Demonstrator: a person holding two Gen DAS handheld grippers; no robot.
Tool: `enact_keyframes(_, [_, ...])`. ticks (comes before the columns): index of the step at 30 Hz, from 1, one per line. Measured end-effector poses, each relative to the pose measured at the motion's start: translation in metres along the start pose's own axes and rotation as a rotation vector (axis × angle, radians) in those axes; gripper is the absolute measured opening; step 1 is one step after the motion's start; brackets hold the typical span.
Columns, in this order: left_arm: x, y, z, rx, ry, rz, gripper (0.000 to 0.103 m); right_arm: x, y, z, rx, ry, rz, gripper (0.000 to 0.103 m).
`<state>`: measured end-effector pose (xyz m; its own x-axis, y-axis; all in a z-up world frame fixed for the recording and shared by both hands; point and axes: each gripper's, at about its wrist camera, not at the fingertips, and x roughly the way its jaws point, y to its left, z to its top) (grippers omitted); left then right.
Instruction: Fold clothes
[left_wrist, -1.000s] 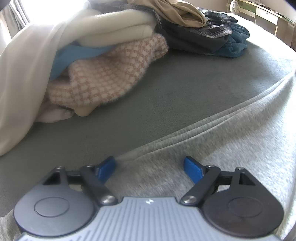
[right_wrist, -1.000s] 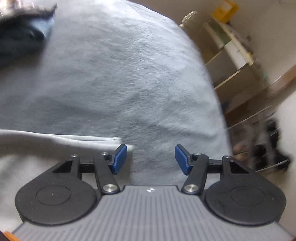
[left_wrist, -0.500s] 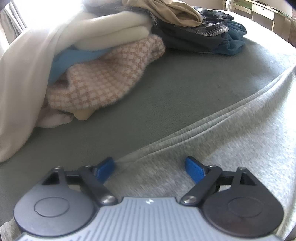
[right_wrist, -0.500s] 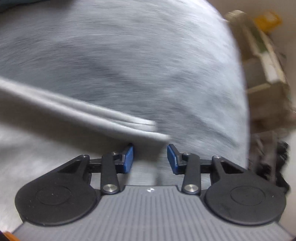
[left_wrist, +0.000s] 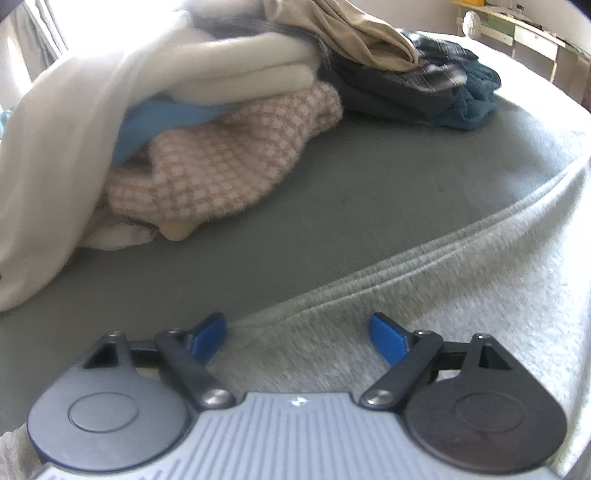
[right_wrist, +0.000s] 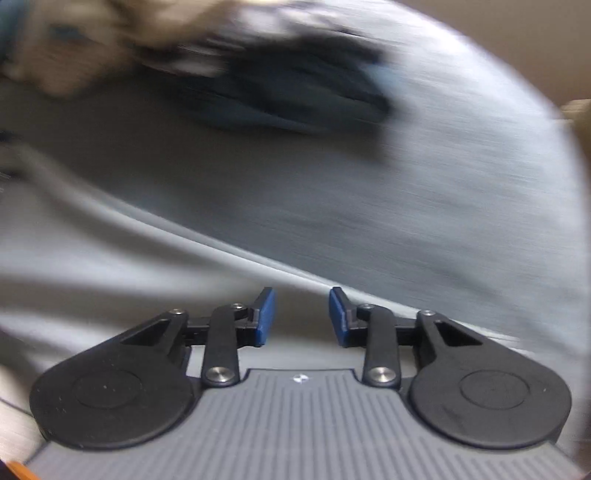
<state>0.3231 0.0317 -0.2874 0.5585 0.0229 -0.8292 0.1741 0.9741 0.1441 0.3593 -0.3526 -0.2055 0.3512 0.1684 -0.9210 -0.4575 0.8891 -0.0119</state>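
Note:
A light grey sweatshirt (left_wrist: 443, 280) lies spread on the grey-green bed cover (left_wrist: 332, 177). Its ribbed hem runs diagonally from the lower left to the upper right. My left gripper (left_wrist: 297, 328) hovers over the hem's near corner, open wide, with fabric below the blue fingertips (left_wrist: 210, 326) and nothing gripped. The right wrist view is blurred by motion. There my right gripper (right_wrist: 301, 306) points down at the same grey sweatshirt (right_wrist: 110, 266) near its edge. Its jaws are closing and stand narrow. Grey cloth shows in the gap, but the pads are not seen pressing on it.
At the back left sits a heap of clothes: a pink-beige checked knit (left_wrist: 221, 162), a folded cream garment (left_wrist: 240, 77), a blue cloth (left_wrist: 162, 118) and a white sheet (left_wrist: 48, 155). Dark plaid and teal garments (left_wrist: 443, 92) lie behind. A shelf (left_wrist: 524, 33) stands far right.
My right gripper swept sideways across the sweatshirt and rolled, and its jaws narrowed from wide to a small gap. The clothes heap came into its view. My left gripper stayed put and open.

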Motion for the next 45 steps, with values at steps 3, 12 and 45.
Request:
enact_keyframes(3, [0.000, 0.003, 0.000, -0.022, -0.022, -0.002, 0.086, 0.023, 0.058, 0.018, 0.016, 0.005, 0.182, 0.027])
enact_keyframes(12, [-0.022, 0.014, -0.011, -0.057, -0.134, 0.000, 0.086, 0.040, 0.117, 0.018, 0.238, -0.209, -0.037, 0.026])
enact_keyframes(45, [-0.052, 0.054, -0.083, -0.054, -0.027, -0.021, 0.086, -0.083, 0.048, -0.192, 1.244, -0.495, -0.070, 0.044])
